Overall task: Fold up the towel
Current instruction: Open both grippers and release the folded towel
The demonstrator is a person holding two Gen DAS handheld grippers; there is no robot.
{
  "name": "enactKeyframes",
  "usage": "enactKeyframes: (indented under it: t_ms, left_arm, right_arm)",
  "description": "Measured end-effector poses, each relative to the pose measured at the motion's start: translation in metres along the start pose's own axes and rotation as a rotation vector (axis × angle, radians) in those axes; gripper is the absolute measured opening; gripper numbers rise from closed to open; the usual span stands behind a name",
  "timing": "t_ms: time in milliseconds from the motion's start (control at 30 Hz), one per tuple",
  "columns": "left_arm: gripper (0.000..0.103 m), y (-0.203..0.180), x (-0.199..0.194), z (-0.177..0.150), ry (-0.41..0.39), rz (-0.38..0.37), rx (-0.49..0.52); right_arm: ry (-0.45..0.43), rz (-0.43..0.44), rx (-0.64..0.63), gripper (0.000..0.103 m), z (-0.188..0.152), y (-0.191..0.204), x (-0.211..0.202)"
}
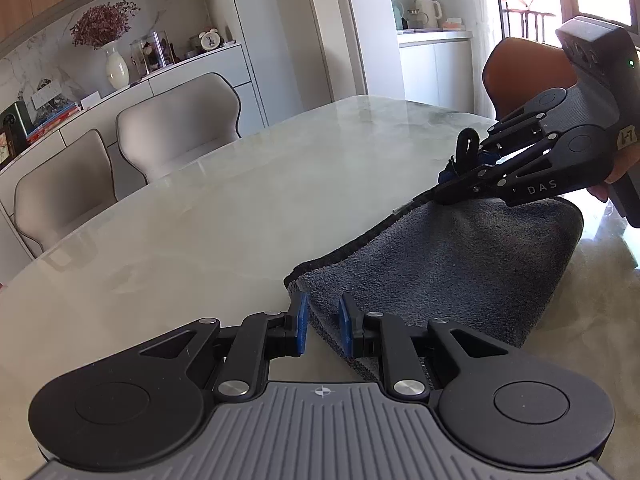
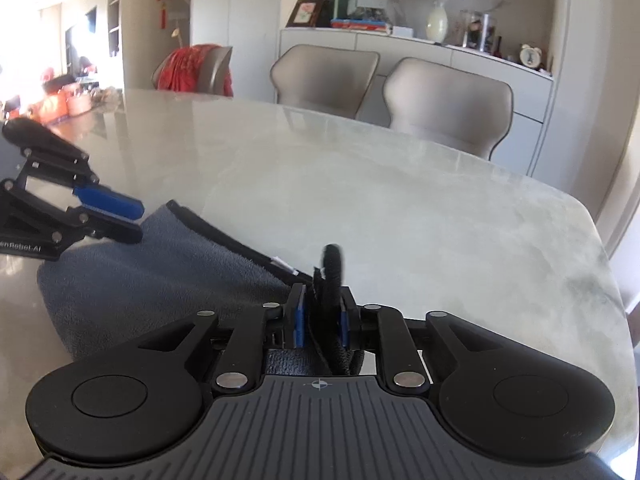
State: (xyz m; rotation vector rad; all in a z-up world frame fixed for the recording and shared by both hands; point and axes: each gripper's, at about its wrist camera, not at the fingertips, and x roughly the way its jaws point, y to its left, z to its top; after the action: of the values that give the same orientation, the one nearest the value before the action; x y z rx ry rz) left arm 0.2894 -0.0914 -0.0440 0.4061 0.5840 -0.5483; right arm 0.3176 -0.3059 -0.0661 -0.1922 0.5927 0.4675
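Left gripper [image 1: 322, 330] sits nearest the lens, jaws apart, blue pads [image 1: 301, 322] straddling the near corner of the grey towel [image 1: 440, 264] but not pinching it. Right gripper [image 2: 322, 320] has its jaws clamped on the far corner of the towel, where the black hanging loop [image 2: 332, 264] sticks up between the pads; the left wrist view shows that corner lifted slightly off the desk [image 1: 200, 208].

Towel lies on the near-right part of the desk, already doubled by the look of it: rounded fold on the right side, black trimmed edge [image 1: 360, 236] running between the two grippers.

Step in hand, as I judge it: get both corners of the trimmed edge held, then carry them over for the next fold. To do it well, close the left jaws on all layers at the corner, not just the top one, keep the edge taut between the grippers, lift level, and lay edge onto edge.

Desk is glossy pale marble, slippery-looking, so the towel may slide if dragged. Beyond it: two beige chairs [image 2: 448, 104], a white sideboard [image 2: 480, 60] carrying a white vase of dried flowers [image 2: 437, 18], a small alarm clock [image 2: 530, 56] and books. An orange chair [image 1: 520, 76] stands at the far end near a bright window.
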Motion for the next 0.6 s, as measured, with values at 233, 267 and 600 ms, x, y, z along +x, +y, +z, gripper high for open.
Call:
enactKeyframes:
  t_ms: [233, 267, 600]
  left_arm:
    - [0.025, -0.011, -0.008, 0.016, -0.056, -0.018, 0.02]
    - [0.026, -0.015, -0.006, 0.019, -0.06, -0.025, 0.025]
    - [0.028, -0.021, 0.036, 0.02, 0.015, -0.058, 0.025]
  right_arm:
    - [-0.128, -0.061, 0.07, 0.034, 0.012, -0.019, -0.031]
    - [-0.138, -0.065, 0.085, 0.034, 0.013, -0.021, -0.035]
    - [-0.089, -0.028, 0.008, 0.034, -0.014, 0.0, -0.041]
